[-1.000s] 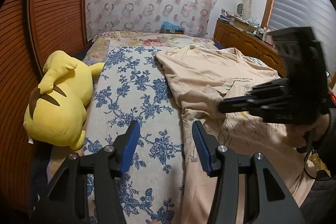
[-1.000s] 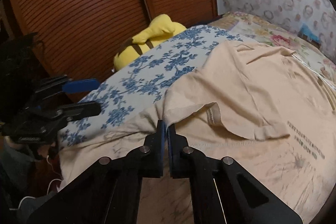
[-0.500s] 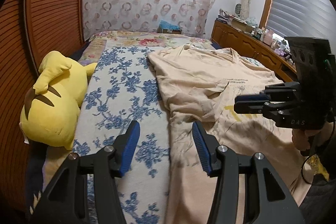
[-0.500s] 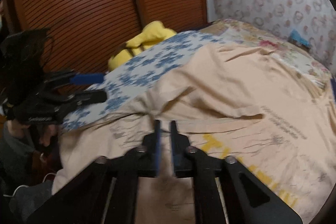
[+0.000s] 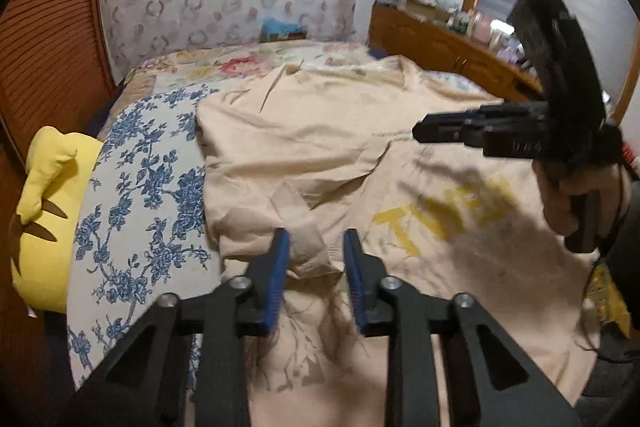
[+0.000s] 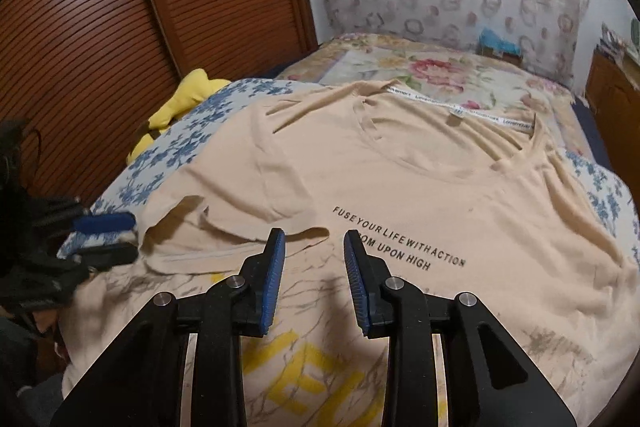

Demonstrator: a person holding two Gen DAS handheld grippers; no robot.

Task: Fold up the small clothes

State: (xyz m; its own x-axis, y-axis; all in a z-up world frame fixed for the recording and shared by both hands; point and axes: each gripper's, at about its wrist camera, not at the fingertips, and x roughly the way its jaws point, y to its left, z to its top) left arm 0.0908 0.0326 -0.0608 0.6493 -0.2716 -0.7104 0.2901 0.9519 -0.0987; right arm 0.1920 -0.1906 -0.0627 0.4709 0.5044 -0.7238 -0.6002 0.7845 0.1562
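Left gripper [image 5: 314, 253], black-framed with blue ribbed pads, bottom centre of the left wrist view: jaws closing around a raised fold of sleeve cuff, the cloth seen between the pads, which are not yet pressed on it. The placement is judged as a pinch being taken so that the sleeve can be drawn inward.

Right gripper [image 6: 314, 253], same make, bottom centre of the right wrist view: jaws opening, nothing gripped, only flat cloth behind the gap. It is judged to be repositioning near the sleeve hem for its own hold.

Beige short-sleeved cotton T-shirt [image 6: 400, 179], centre of both views: laid front up on the bed, collar toward the far wall, one sleeve already turned in over the chest. Black lettering is printed across the chest, yellow block letters and a brownish marbled print lower down. Soft wrinkles are noted.

Blue-flowered white bedspread [image 5: 136, 195], mid left.

Yellow plush toy [image 5: 44, 211], left edge.

Ribbed brown wooden doors [image 6: 100, 27], upper left, beyond.
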